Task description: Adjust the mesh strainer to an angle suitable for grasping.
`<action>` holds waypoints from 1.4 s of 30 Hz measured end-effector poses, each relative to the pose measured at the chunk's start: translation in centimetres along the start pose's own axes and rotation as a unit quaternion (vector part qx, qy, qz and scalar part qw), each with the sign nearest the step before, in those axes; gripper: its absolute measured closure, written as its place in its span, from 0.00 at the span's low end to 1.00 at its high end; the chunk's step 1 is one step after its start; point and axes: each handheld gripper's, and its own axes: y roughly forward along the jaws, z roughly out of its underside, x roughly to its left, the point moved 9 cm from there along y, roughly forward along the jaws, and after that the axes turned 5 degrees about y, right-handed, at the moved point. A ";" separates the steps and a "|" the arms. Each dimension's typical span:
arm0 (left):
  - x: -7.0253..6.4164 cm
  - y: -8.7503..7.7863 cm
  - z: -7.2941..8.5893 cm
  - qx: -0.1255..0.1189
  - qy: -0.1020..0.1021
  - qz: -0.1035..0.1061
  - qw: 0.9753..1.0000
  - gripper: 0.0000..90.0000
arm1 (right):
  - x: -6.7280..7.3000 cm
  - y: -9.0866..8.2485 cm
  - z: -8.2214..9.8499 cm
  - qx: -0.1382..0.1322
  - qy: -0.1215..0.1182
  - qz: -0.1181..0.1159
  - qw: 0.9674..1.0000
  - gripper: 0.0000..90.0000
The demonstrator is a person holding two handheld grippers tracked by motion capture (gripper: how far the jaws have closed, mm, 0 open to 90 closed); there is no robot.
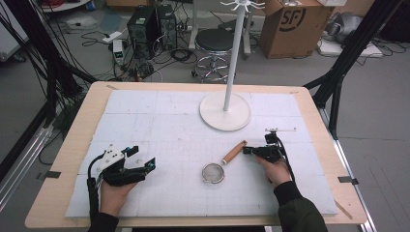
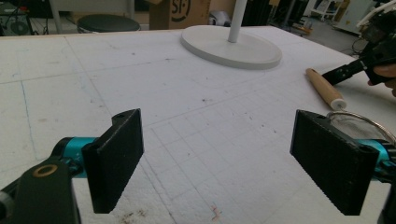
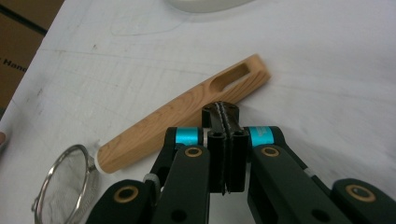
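A small strainer [image 1: 214, 172] lies on the white foam sheet [image 1: 145, 116] covering my desk [image 1: 72, 130]: a round wire-mesh bowl in a thin metal rim, joined to a smooth, pale wooden handle [image 3: 187, 109] with visible grain and an oblong slot cut through its far end. The handle runs diagonally away from the bowl, towards the flat white disc base [image 1: 225, 111] of a slim white pole stand. The foam is matte, faintly gridded with pencil lines and speckled with dirt.

My right claw [image 3: 225, 116] is pressed together, its two black pads meeting with nothing between them. Its tip sits right at the side of the wooden handle, near the slotted end; I cannot tell whether it actually touches the wood.

My left claw [image 2: 224, 158] is spread wide, its flat, rough black pads well apart and empty, resting over bare foam at the near left of the desk, well apart from the handle, with the strainer's rim showing just beyond one pad.
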 end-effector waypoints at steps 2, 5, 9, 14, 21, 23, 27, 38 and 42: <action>0.0 0.0 0.0 0.001 0.001 0.000 1.000 0.20 | 0.7 0.8 -0.2 0.003 -0.001 -0.006 1.000 1.00; 0.0 0.0 0.0 0.002 0.001 0.001 1.000 0.20 | 1.7 2.0 -0.5 0.011 -0.009 -0.010 1.000 1.00; 0.0 0.0 0.0 0.001 0.001 -0.001 1.000 0.20 | 3.2 3.6 -0.6 0.022 -0.017 -0.019 0.999 1.00; 0.0 0.0 0.0 0.002 0.000 0.001 1.000 0.20 | 4.5 4.9 -0.6 0.030 -0.028 -0.027 0.999 1.00; 0.0 0.0 0.0 0.002 0.000 0.001 1.000 0.20 | 6.4 6.3 -0.3 0.049 -0.052 -0.040 0.997 1.00; 0.1 0.0 0.0 0.002 0.001 0.000 1.000 0.20 | 7.1 6.8 0.0 0.056 -0.064 -0.043 0.995 1.00; 0.1 0.0 0.1 0.003 0.000 -0.001 1.000 0.20 | 8.5 7.5 0.5 0.072 -0.104 -0.044 0.991 1.00; 0.1 -0.1 0.1 0.002 0.000 0.001 1.000 0.20 | 10.3 8.2 1.9 0.116 -0.132 -0.084 0.981 1.00; 0.2 -0.2 -0.1 -0.004 0.012 0.000 1.000 0.21 | 10.2 8.1 1.8 0.108 -0.135 -0.069 0.982 1.00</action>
